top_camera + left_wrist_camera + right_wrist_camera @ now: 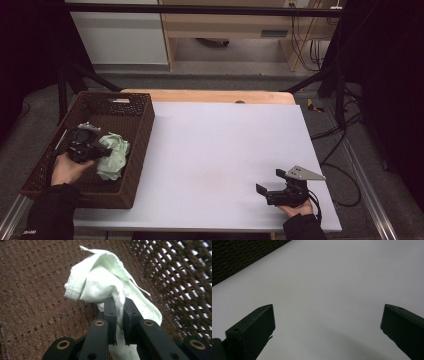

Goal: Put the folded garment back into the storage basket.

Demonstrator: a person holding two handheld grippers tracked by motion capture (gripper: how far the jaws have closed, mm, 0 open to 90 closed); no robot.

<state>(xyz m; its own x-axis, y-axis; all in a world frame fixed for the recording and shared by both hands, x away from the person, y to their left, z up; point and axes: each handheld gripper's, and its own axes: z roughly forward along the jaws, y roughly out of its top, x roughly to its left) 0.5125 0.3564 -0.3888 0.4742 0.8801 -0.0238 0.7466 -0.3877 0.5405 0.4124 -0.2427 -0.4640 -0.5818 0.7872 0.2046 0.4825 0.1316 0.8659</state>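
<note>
A pale green cloth point(113, 154) lies bunched inside the brown wicker basket point(131, 175) at the table's left. My left gripper point(102, 151) reaches into the basket and is shut on a fold of that cloth point(100, 282), the fabric pinched between its two black jaws. The basket's woven floor point(35, 290) and open-weave wall point(185, 277) surround the cloth. My right gripper point(270, 183) rests near the front right of the white table top point(220, 150), jaws wide apart with nothing between them. Its fingertips point(263, 317) hover over bare white surface.
The basket's dark side point(239, 255) crosses the upper left corner in the right gripper view. A wooden strip point(210, 96) edges the table's far side. Black frame legs and cables point(335, 85) stand beyond the right edge.
</note>
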